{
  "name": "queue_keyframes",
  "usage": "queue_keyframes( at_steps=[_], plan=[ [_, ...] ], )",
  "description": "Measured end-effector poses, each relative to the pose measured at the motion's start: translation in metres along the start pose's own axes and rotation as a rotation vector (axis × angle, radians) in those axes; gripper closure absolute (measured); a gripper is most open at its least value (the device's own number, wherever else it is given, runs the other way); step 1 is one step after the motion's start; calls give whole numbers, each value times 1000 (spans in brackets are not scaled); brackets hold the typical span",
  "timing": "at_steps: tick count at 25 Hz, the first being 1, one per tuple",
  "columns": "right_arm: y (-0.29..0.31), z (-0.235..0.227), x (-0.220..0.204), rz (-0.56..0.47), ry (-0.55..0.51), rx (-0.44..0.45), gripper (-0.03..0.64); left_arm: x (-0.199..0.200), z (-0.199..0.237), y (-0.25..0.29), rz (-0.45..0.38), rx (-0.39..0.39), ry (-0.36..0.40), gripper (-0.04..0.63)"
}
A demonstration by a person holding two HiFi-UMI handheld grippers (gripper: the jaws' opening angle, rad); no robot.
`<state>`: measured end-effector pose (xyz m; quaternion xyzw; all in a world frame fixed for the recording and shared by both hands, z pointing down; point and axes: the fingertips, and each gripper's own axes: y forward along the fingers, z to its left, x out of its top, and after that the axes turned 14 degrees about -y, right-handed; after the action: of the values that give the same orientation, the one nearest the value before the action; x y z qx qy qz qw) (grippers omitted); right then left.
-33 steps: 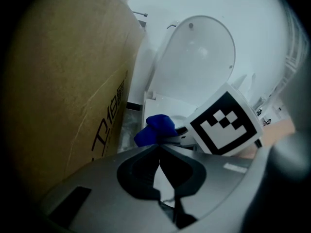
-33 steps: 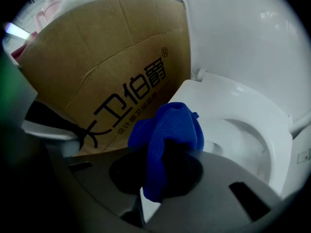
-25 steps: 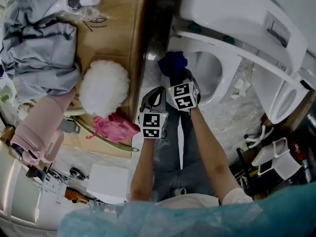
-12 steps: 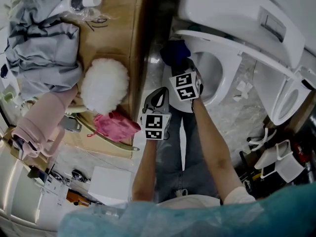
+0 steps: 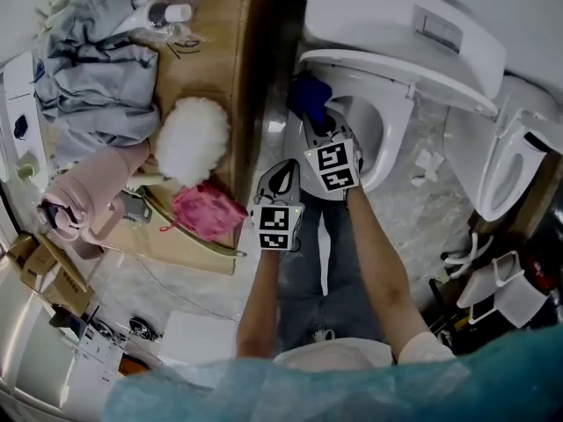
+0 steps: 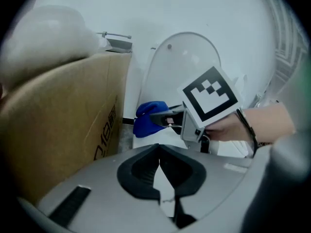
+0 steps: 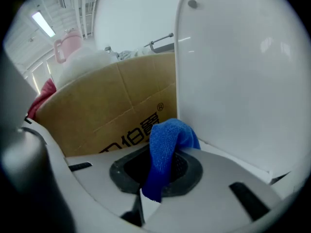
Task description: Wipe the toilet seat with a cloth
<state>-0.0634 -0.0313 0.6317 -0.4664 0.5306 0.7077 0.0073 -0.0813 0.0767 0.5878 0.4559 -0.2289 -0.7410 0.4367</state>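
The blue cloth (image 5: 310, 99) hangs clamped in the right gripper (image 5: 320, 123) at the left end of the toilet seat (image 5: 394, 132), close under the raised lid (image 5: 398, 75).

At the far left of the head view stands a cardboard box (image 5: 207, 51), with grey clothing (image 5: 97, 77), a white fluffy ball (image 5: 193, 139) and a pink rag (image 5: 207, 214) lying on it.

Just right of the box, the left gripper (image 5: 280, 176) is held low and back from the toilet, beside the right one. In its own view, its jaws are together with nothing between them (image 6: 159, 165). That view looks past them at the cloth (image 6: 148, 118), whose lower edge seems to meet the white rim just beside the box wall.

Further right, the right gripper reaches forward over the rim. Its own view shows the jaws shut on the cloth (image 7: 165, 152). One fold stands up above the jaws and a tail hangs down between them. The box side is at the left of that view, and the upright lid (image 7: 243, 81) fills its right half.
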Motion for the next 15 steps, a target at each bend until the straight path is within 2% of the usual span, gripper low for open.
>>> queue_keyframes(
  at_steps=[6, 15],
  plan=[
    [-75, -2, 27, -32, -26, -29, 598, 28, -37, -41, -37, -26, 63, 584],
    [-206, -17, 88, -110, -60, -114, 598, 99, -96, -121, -132, -86, 189, 584]
  ],
)
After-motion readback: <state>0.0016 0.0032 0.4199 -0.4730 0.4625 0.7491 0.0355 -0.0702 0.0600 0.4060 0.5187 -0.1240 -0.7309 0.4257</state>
